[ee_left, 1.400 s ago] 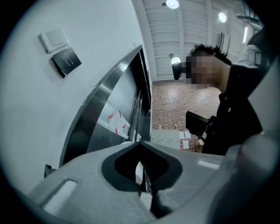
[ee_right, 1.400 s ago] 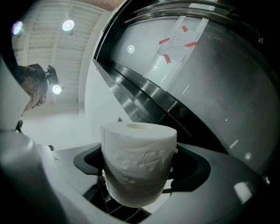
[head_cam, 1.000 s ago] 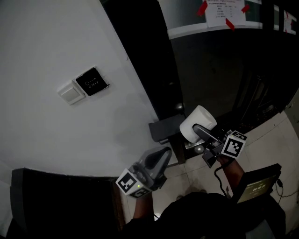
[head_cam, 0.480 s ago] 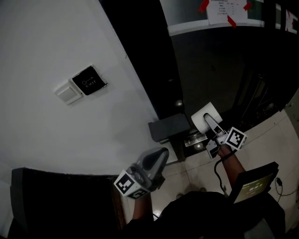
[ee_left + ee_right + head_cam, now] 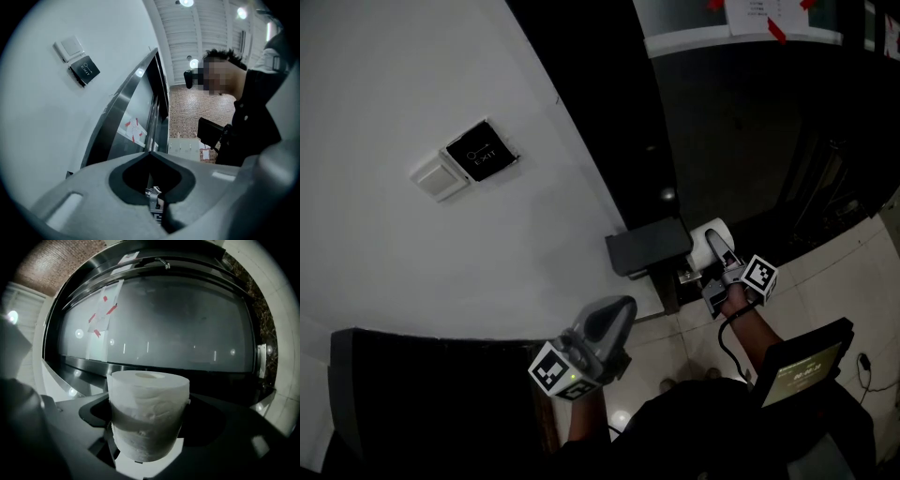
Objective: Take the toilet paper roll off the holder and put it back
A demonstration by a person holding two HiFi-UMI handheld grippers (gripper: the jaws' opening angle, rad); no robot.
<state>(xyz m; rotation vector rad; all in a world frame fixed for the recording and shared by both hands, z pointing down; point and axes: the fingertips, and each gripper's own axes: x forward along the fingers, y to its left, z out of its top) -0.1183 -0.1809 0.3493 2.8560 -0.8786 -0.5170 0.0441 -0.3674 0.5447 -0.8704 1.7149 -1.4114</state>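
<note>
Your right gripper point(image 5: 713, 247) pinches the toilet paper roll point(image 5: 149, 413), its core axis upright in the right gripper view. Your left gripper point(image 5: 622, 307) has its jaws pressed together.

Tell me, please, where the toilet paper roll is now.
In the head view the toilet paper roll is right of centre, clamped in the right gripper, just right of the dark grey holder.

wall point(image 5: 412, 84): white, plain, fills the left of the head view
switch point(image 5: 432, 178): white plate on the wall, tilted in frame
exit button point(image 5: 478, 152): black plate, touching the switch's right edge
door frame point(image 5: 609, 122): dark strip running diagonally beside the wall
glass panel point(image 5: 741, 131): dark, right of the frame
notice point(image 5: 757, 11): white paper, red tape at corners, on the glass
floor point(image 5: 825, 281): pale tiles, lower right
screen point(image 5: 797, 370): dark, tilted, lower right
brick wall point(image 5: 185, 112): far background, left gripper view
ceiling light point(image 5: 186, 3): round, lit
</note>
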